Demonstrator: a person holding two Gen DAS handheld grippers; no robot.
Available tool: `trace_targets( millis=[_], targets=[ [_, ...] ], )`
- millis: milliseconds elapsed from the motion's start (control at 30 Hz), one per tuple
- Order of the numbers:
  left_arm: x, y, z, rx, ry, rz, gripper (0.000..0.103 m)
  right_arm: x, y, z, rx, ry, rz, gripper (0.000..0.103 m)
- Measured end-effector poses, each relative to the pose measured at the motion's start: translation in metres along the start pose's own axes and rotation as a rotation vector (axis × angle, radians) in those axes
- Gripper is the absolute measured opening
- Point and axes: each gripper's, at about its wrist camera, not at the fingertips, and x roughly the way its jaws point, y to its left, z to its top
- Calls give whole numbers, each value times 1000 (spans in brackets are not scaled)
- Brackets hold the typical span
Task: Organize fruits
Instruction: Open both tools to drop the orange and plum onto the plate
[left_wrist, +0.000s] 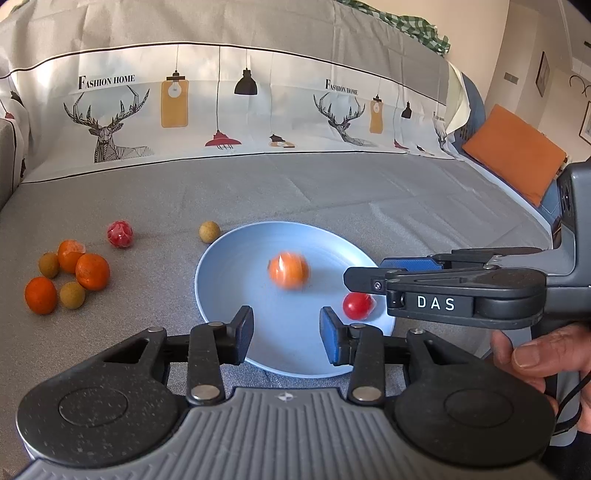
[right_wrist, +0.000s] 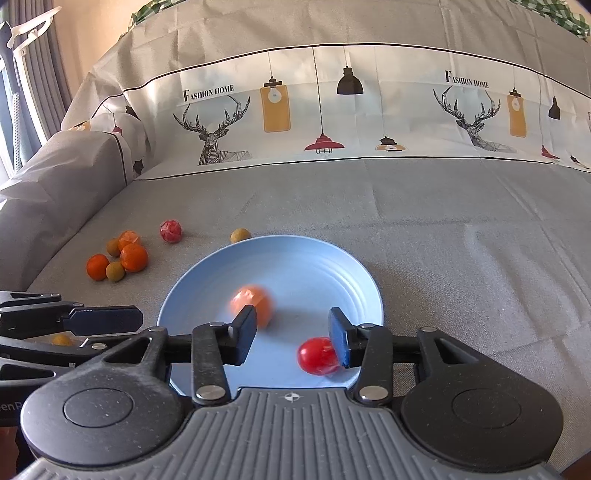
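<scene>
A light blue plate (left_wrist: 236, 266) (right_wrist: 295, 258) lies on the grey sofa cover. On it are a motion-blurred orange fruit (left_wrist: 288, 272) (right_wrist: 253, 303) and a red cherry tomato (left_wrist: 357, 305) (right_wrist: 317, 355). My left gripper (left_wrist: 287, 338) is open and empty over the plate's near rim. My right gripper (right_wrist: 293, 338) is open and empty above the plate; the tomato lies by its right finger. It also shows in the left wrist view (left_wrist: 364, 278), side-on. Loose on the cover to the left are three oranges (left_wrist: 92, 271) (right_wrist: 133, 257), several small tan fruits (left_wrist: 72, 294) (right_wrist: 115, 271) and a red wrapped ball (left_wrist: 120, 233) (right_wrist: 171, 230).
A tan fruit (left_wrist: 209, 231) (right_wrist: 240, 235) sits just beyond the plate's far rim. Another small tan fruit (right_wrist: 62, 340) shows under the left gripper's fingers. The sofa back with a deer-print cloth (left_wrist: 221, 110) rises behind. An orange cushion (left_wrist: 515, 153) lies at the far right.
</scene>
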Motion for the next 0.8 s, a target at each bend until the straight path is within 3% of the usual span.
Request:
trace_targets(
  millis=[800],
  targets=[
    [0,2,-1,7,2,7,44,1,0,-2,0,1,-4,46]
  ],
)
